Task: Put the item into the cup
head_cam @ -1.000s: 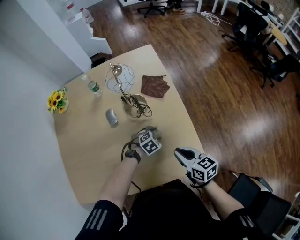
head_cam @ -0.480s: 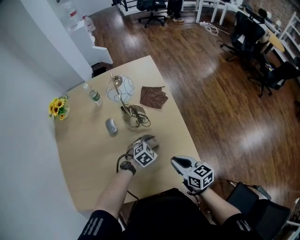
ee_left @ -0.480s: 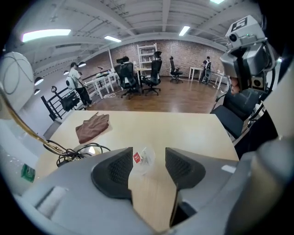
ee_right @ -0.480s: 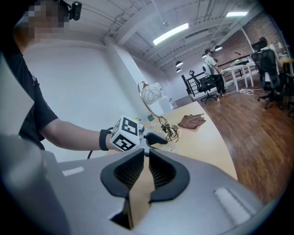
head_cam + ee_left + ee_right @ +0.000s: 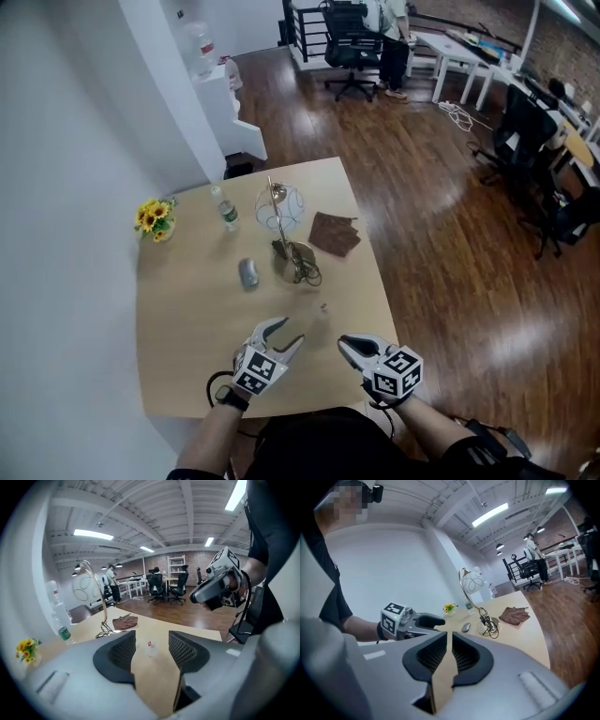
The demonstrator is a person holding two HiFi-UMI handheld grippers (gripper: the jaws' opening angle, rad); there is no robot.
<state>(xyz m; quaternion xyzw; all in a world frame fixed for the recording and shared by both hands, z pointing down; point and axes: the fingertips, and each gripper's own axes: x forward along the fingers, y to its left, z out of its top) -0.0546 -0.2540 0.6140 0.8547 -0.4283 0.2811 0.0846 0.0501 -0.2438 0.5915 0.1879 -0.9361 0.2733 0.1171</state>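
Left gripper (image 5: 286, 334) retreated, open, right gripper (image 5: 350, 344) closed

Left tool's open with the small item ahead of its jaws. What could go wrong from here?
1. The small item looks tiny and sits low on the table. The open left tool may scrape the tabletop or flick it away instead of gripping it.
2. The cup has a black cable tangled over its mouth, and the lamp stem rises right by it. The tool could snag, or the item could land outside.
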